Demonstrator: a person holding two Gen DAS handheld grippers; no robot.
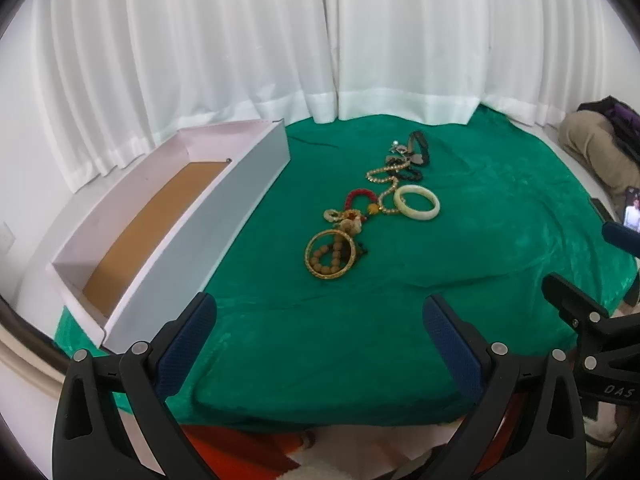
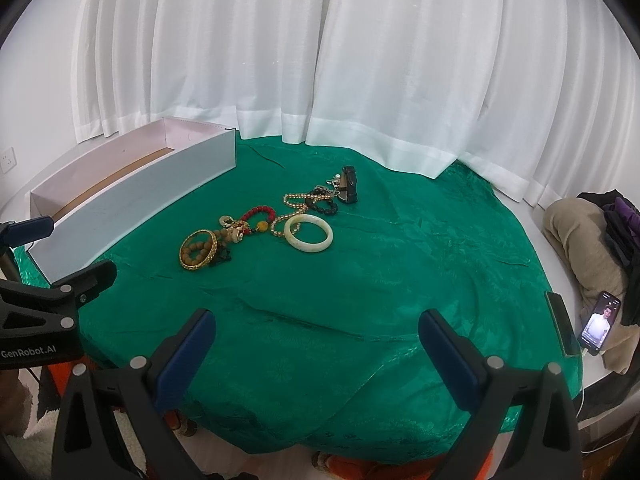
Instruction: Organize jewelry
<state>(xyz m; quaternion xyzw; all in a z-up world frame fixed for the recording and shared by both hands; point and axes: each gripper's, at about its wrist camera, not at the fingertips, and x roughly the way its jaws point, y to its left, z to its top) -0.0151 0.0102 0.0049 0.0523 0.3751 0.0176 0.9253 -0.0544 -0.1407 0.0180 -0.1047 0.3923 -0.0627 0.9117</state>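
A long white box (image 1: pixel 208 216) sits at the left edge of the green cloth (image 1: pixel 460 240), its lid off. Inside I see only a bare brown floor, like cardboard, and pale walls; no jewelry in it.

The jewelry lies in a loose diagonal trail on the cloth, well right of the box. Nearest is a gold bangle (image 1: pixel 330 254) ringed around brown wooden beads (image 1: pixel 326 258). Past it come a red bead bracelet (image 1: pixel 360 197), a smooth cream bangle (image 1: pixel 416 202), a gold bead chain (image 1: pixel 386 174) touching dark beads, and farthest a black strap-like piece (image 2: pixel 348 184) beside the white curtain (image 2: pixel 320 60).

Wide bare cloth lies between the trail and both grippers, wrinkled and glossy, draping over the near edge. To the far right, off the cloth, a phone (image 2: pixel 600 322) leans lit against folded tan fabric (image 2: pixel 580 240).

The left gripper (image 1: pixel 320 320) hangs over the near cloth with blue textured pads (image 1: pixel 192 340) spread wide, holding nothing. The right gripper (image 2: pixel 316 332) does likewise, fingers far apart and empty.
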